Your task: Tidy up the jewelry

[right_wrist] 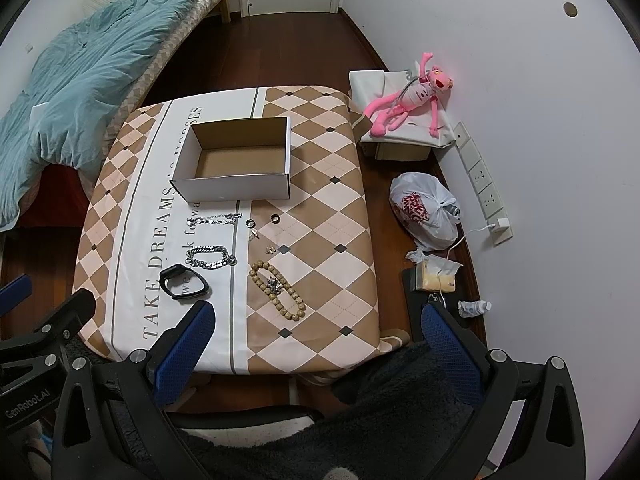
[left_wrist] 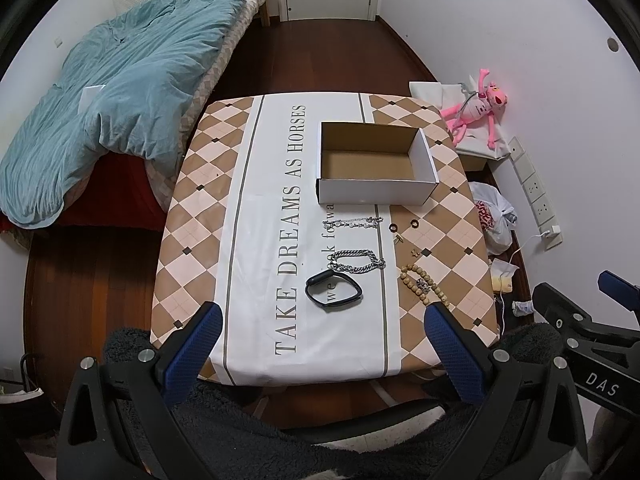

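Observation:
An open white cardboard box (left_wrist: 376, 190) (right_wrist: 236, 186) stands empty on the table (left_wrist: 200, 248) (right_wrist: 328, 280). In front of it lie a thin silver bracelet (left_wrist: 354, 223) (right_wrist: 218, 219), a thick silver chain (left_wrist: 358, 261) (right_wrist: 210, 258), a black wristband (left_wrist: 334, 291) (right_wrist: 183, 281), a wooden bead string (left_wrist: 424, 285) (right_wrist: 278, 290) with a small silver piece on it, two dark rings (left_wrist: 414, 223) (right_wrist: 276, 219) and small earrings (left_wrist: 413, 253) (right_wrist: 271, 249). My left gripper (left_wrist: 324, 330) and right gripper (right_wrist: 318, 326) are both open and empty, held above the table's near edge.
A bed with a teal duvet (left_wrist: 120, 100) is at the left. A pink plush toy (right_wrist: 408, 96) lies on a box by the right wall. A white plastic bag (right_wrist: 426, 210), a tissue pack (right_wrist: 436, 276) and a wall power strip (right_wrist: 480, 184) are on the floor at the right.

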A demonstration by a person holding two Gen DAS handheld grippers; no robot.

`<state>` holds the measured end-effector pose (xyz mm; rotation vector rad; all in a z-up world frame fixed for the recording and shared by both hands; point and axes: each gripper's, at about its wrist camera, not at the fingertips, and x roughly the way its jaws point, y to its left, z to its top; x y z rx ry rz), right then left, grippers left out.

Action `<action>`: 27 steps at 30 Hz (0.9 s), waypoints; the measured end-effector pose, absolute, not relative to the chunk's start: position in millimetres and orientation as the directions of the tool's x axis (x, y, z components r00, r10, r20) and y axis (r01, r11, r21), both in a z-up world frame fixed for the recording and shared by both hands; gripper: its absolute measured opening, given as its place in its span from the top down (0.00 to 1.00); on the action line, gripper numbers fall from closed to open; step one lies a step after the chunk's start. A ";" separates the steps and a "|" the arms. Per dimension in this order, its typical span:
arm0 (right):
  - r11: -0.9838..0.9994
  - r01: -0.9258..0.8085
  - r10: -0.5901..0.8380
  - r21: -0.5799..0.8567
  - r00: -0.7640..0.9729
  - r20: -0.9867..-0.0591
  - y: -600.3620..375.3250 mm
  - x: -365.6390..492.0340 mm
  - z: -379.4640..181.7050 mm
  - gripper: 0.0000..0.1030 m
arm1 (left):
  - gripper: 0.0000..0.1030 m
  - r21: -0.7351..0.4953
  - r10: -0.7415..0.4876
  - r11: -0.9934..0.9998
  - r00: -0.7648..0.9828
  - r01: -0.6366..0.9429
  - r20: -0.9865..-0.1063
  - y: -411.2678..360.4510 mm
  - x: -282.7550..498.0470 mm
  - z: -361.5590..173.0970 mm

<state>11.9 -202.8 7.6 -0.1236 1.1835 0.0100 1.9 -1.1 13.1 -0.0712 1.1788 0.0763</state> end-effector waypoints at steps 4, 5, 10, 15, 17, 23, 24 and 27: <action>0.993 -0.073 -0.056 -0.090 0.379 -0.924 -203.4 12.2 7.3 0.00 | 0.00 -0.015 0.022 0.995 0.383 -0.095 -0.924 -1.0 1.7 14.2; 0.993 -0.073 -0.054 -0.088 0.379 -0.924 -203.5 12.3 7.8 0.00 | 0.00 -0.015 0.022 0.995 0.383 -0.095 -0.923 -1.2 2.0 14.7; 0.993 -0.072 -0.055 -0.089 0.381 -0.923 -202.3 11.2 8.4 0.00 | 0.00 -0.016 0.023 0.995 0.389 -0.097 -0.921 -0.1 1.4 17.9; 0.993 -0.072 -0.057 -0.091 0.383 -0.922 -200.7 13.6 15.0 0.00 | 0.00 -0.014 0.027 0.995 0.398 -0.099 -0.917 0.8 1.3 20.8; 0.993 -0.072 -0.056 -0.090 0.385 -0.921 -200.4 14.7 19.2 0.00 | 0.00 -0.014 0.027 0.995 0.401 -0.099 -0.916 0.7 1.2 21.7; 0.993 -0.071 -0.055 -0.090 0.389 -0.920 -200.5 15.7 21.6 0.00 | 0.00 -0.016 0.026 0.995 0.402 -0.100 -0.915 0.8 0.9 21.8; 0.994 -0.072 -0.054 -0.088 0.389 -0.920 -200.3 17.0 23.3 0.00 | 0.00 -0.015 0.026 0.995 0.402 -0.099 -0.915 0.8 0.8 21.8; 0.993 -0.071 -0.055 -0.089 0.392 -0.919 -201.0 16.2 22.2 0.00 | 0.00 -0.015 0.026 0.995 0.403 -0.098 -0.915 0.7 1.0 21.8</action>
